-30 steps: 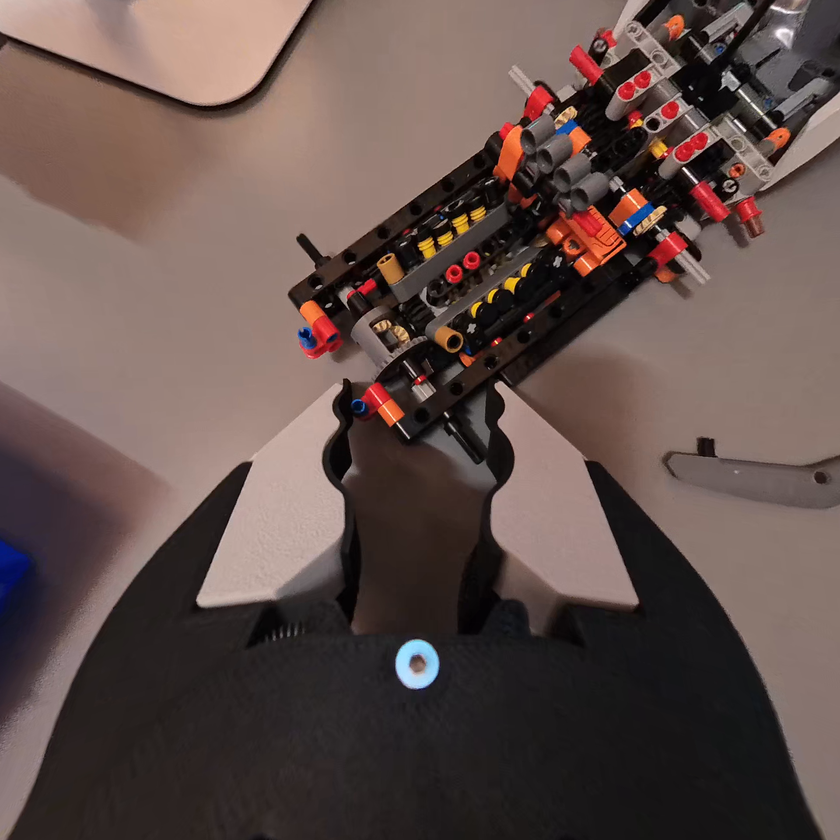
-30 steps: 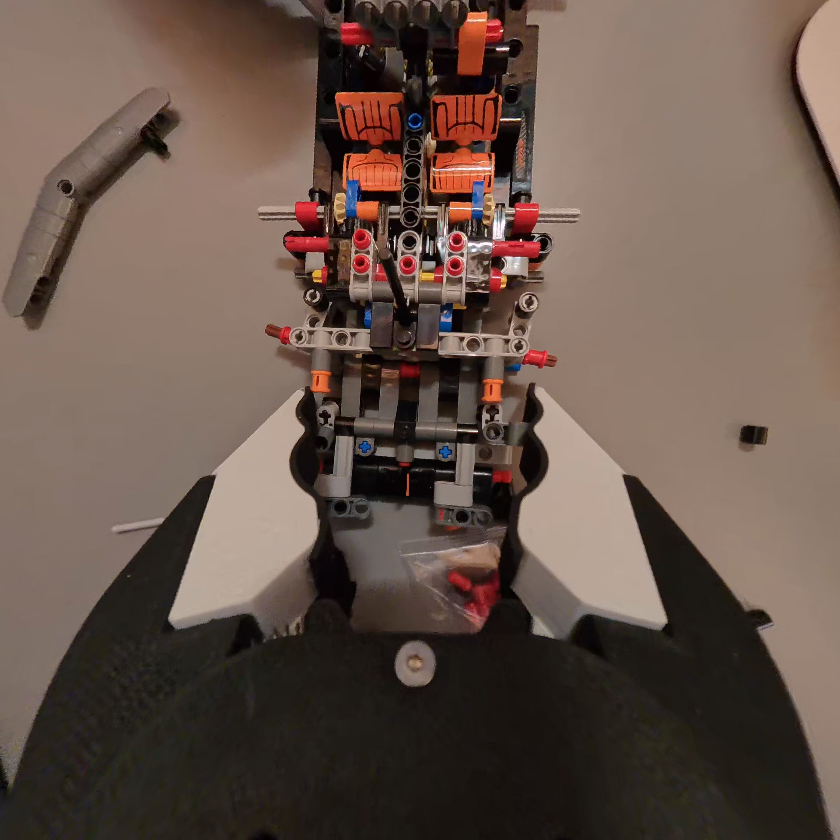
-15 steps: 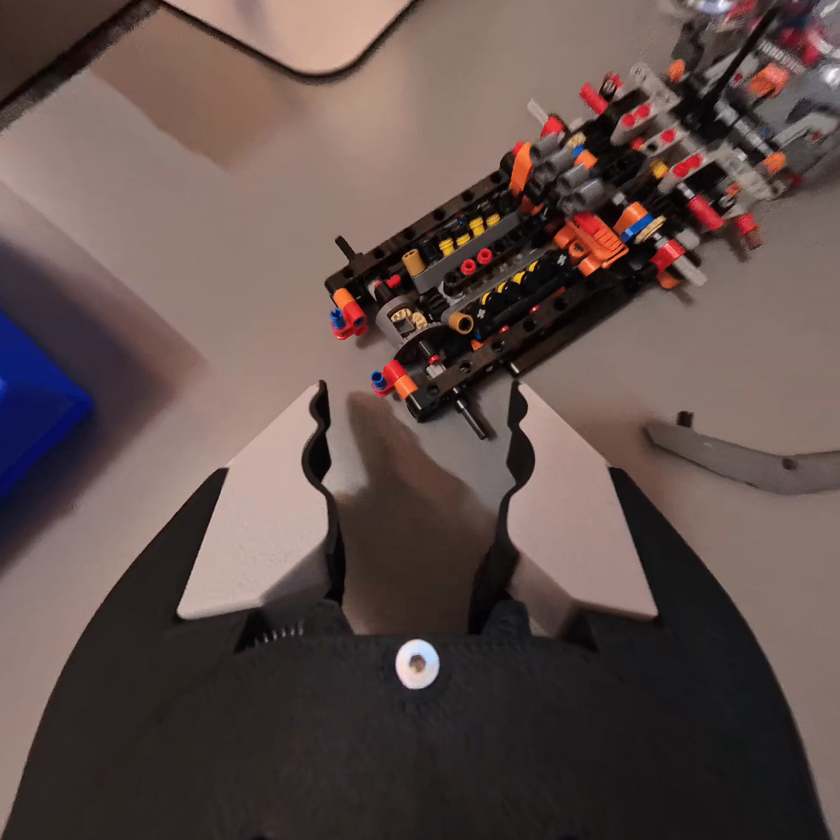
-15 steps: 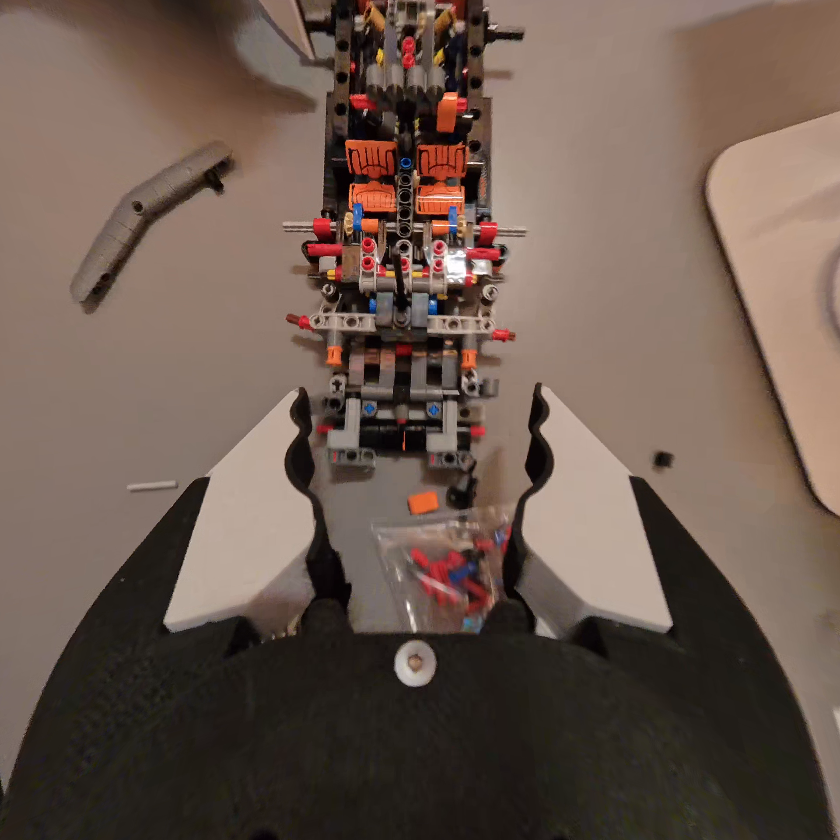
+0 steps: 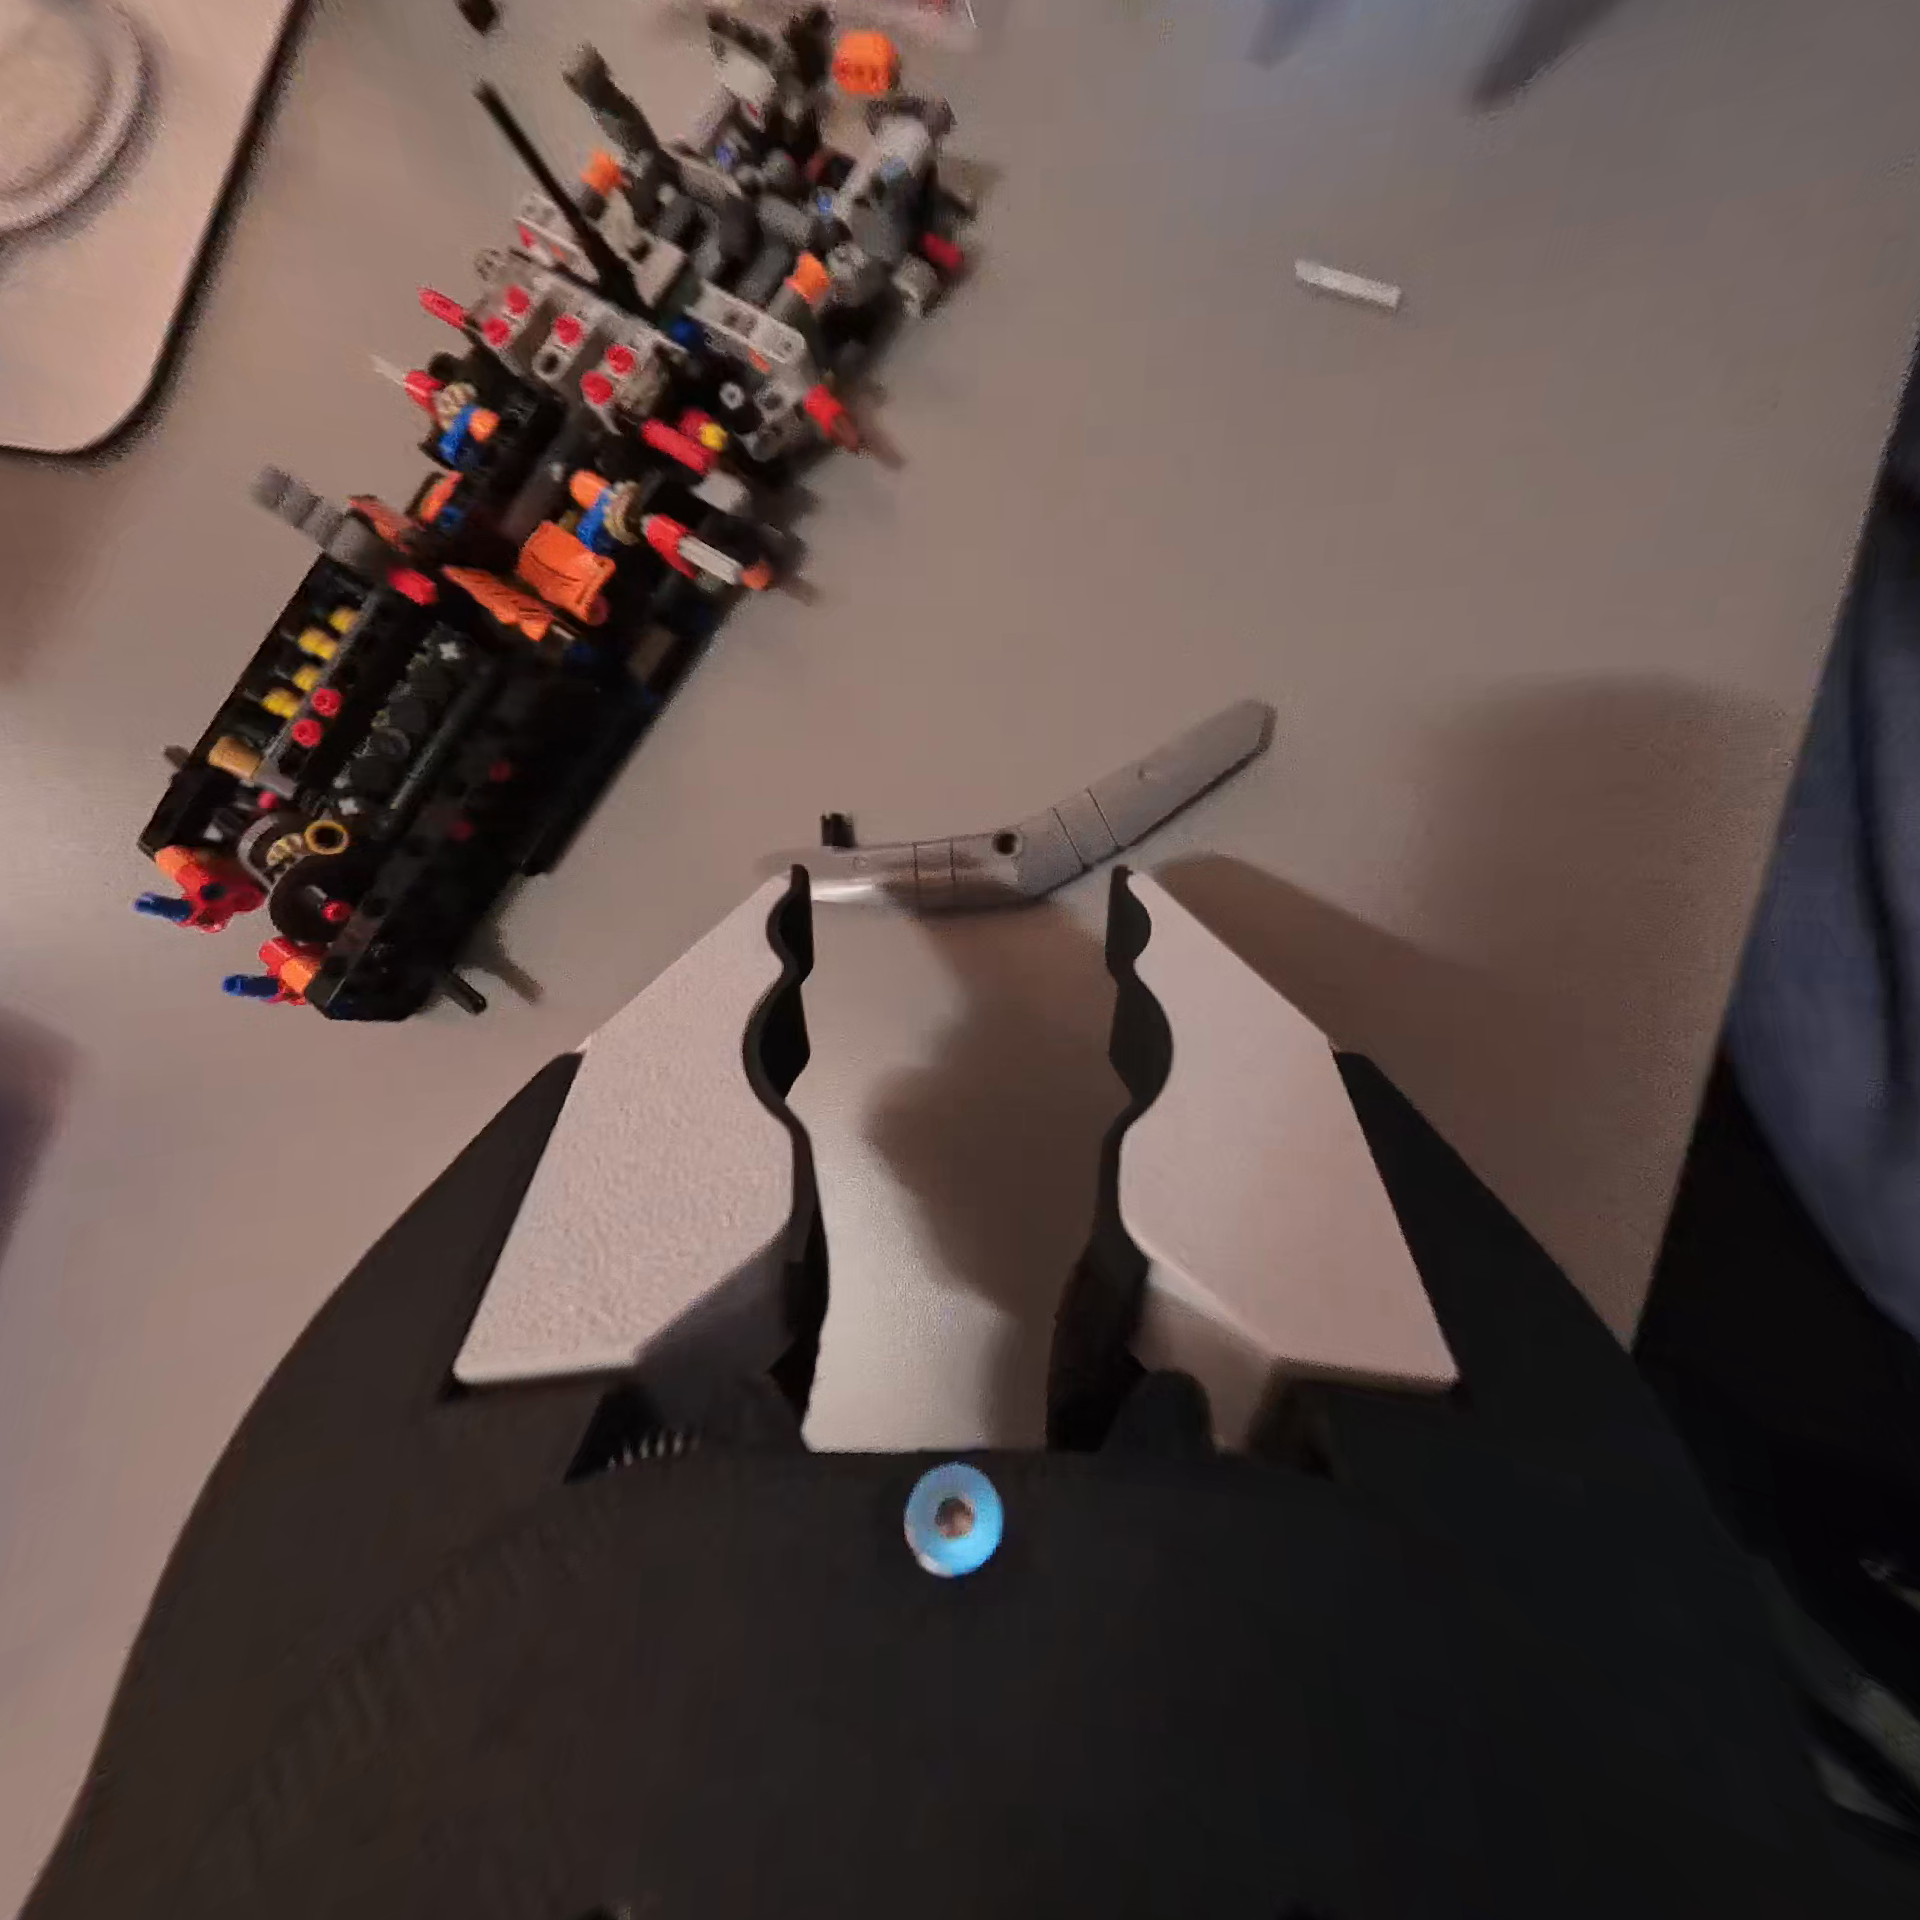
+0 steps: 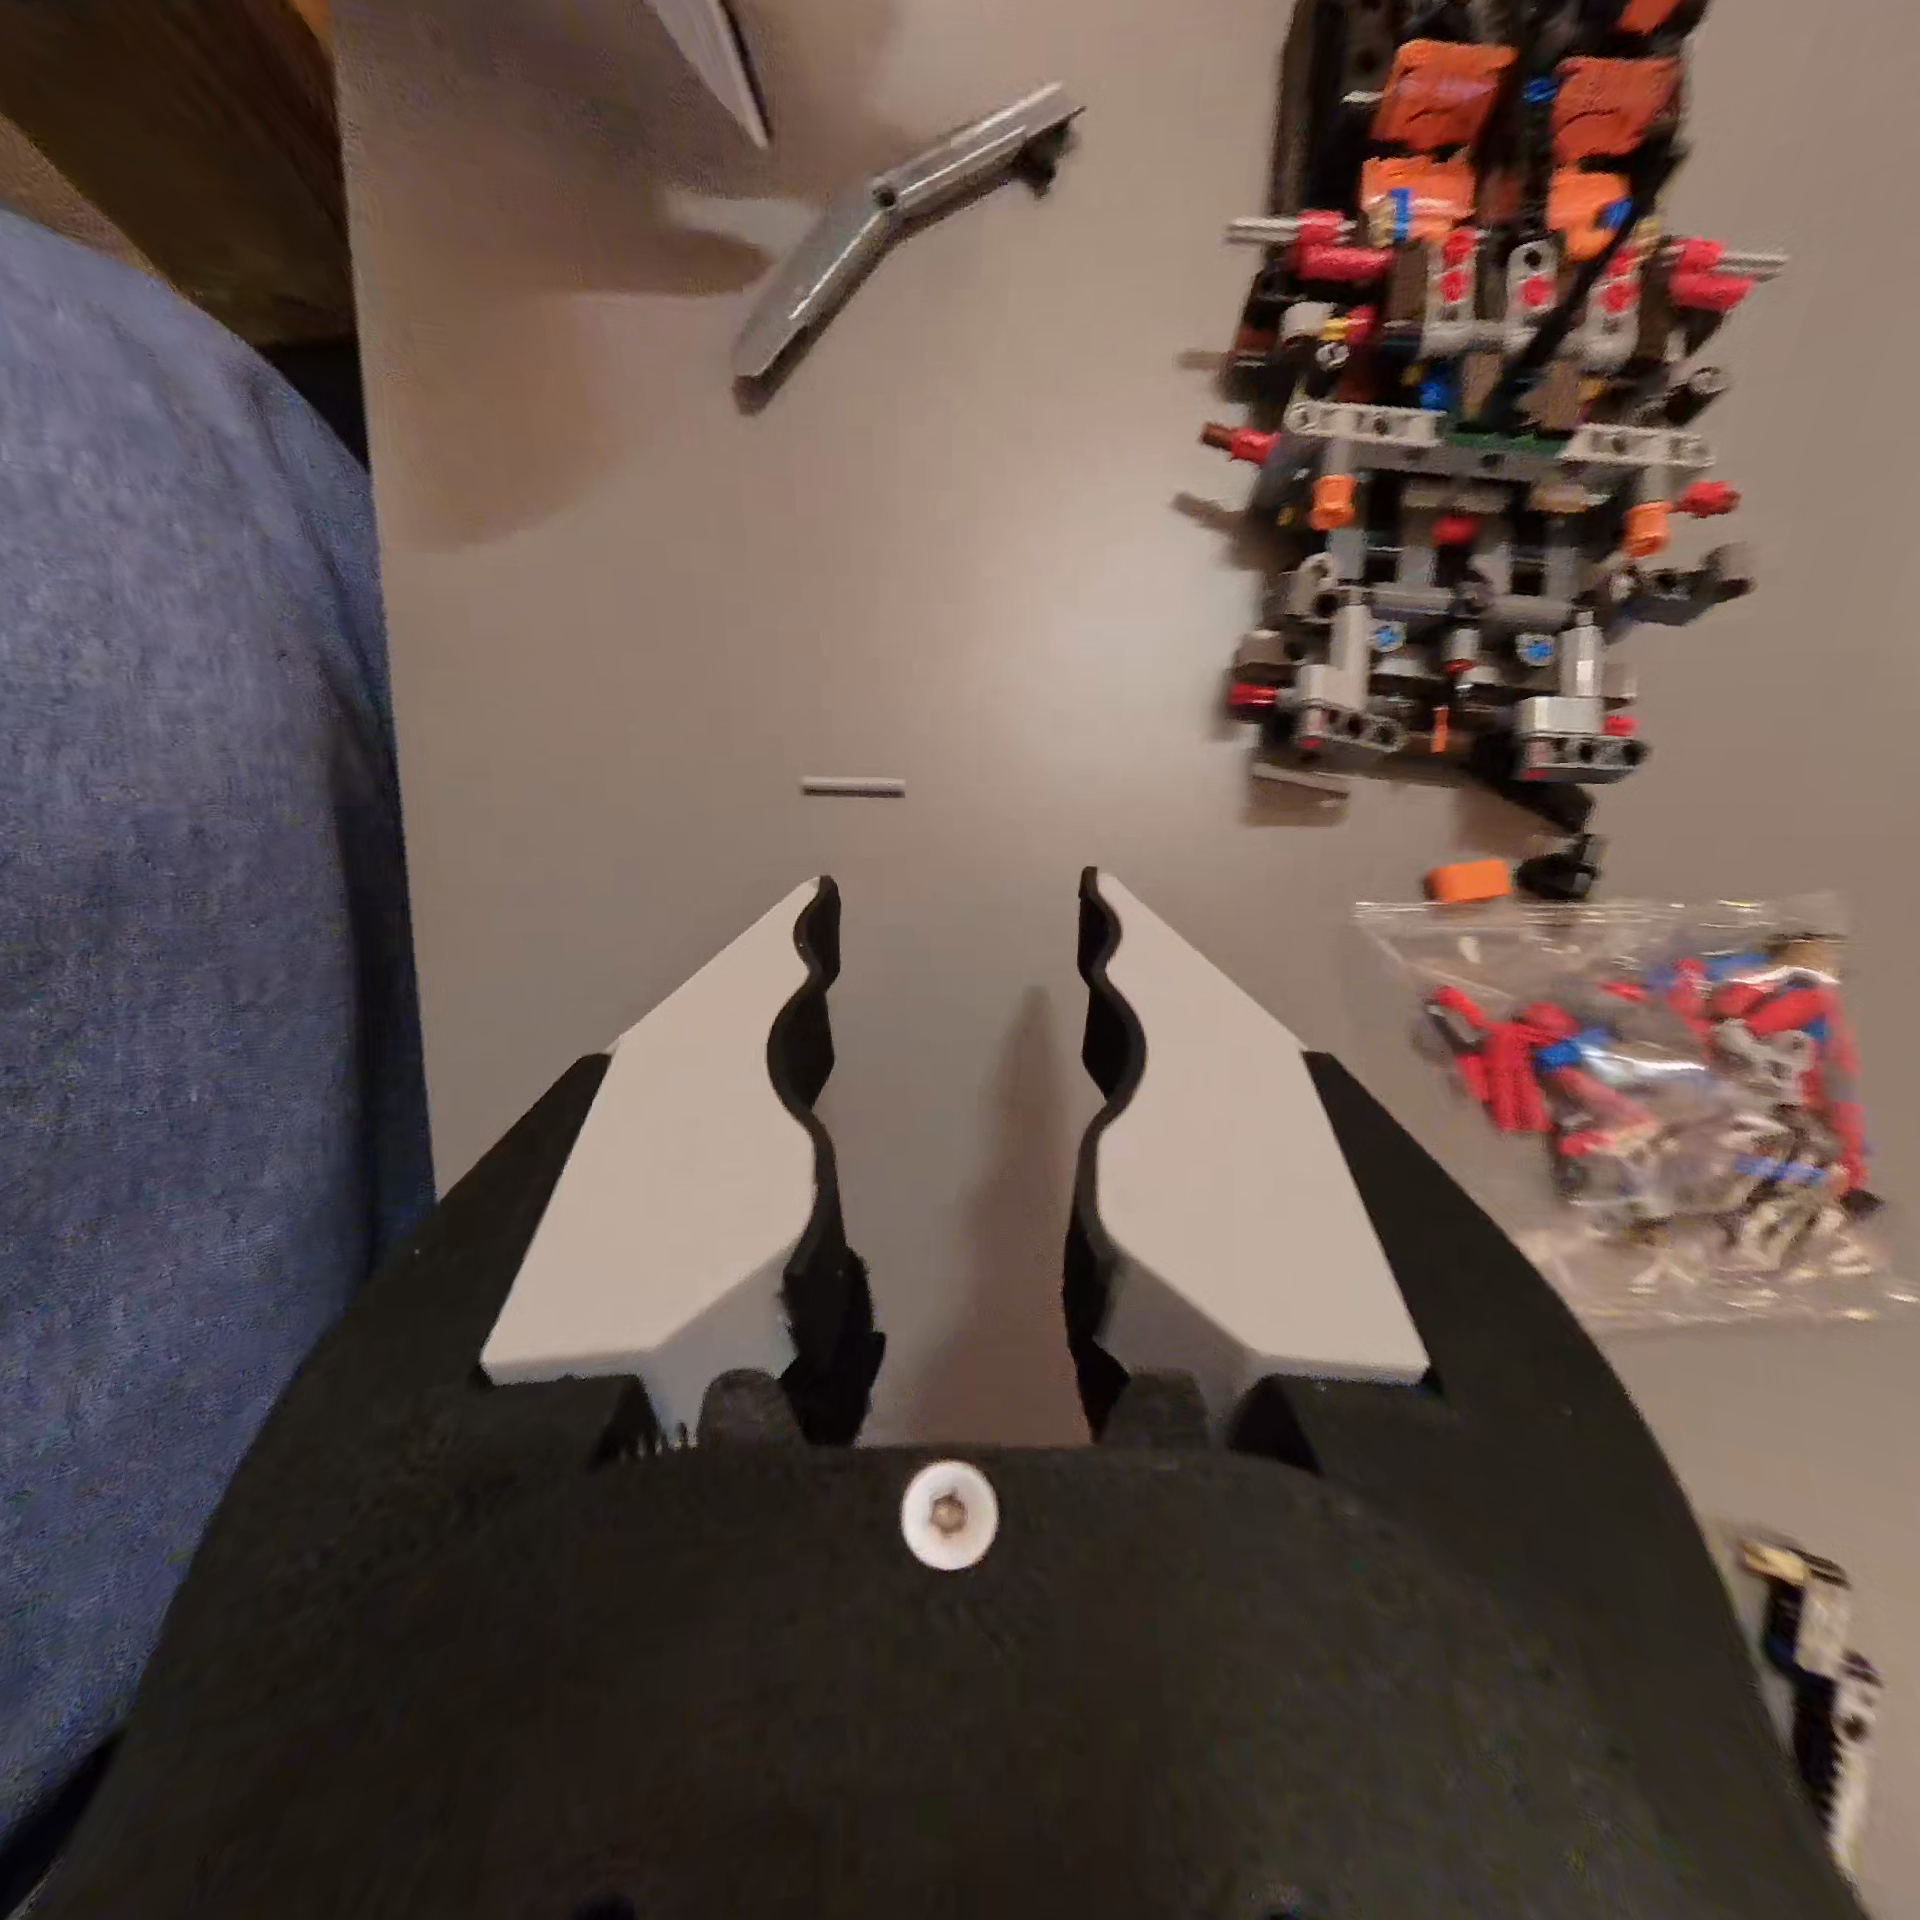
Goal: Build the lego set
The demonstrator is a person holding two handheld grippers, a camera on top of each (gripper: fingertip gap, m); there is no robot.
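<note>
On the bench the half-built model (image 5: pixel 540 582) lies left of the left gripper (image 5: pixel 951 894), which is wide and empty, nosing at a grey curved panel (image 5: pixel 1049 831). Over by the bench's near edge, the right gripper (image 6: pixel 951 894) gapes empty too, a small axle (image 6: pixel 852 787) just ahead and a parts bag (image 6: pixel 1652 1101) to its right. That panel looks light, stiff and slick; I'd pinch it across its middle. Open bench surrounds it.

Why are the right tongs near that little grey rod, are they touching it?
Apart. The right wrist view shows bare table between the open right tongs and the little grey rod lying just ahead of them.
</note>
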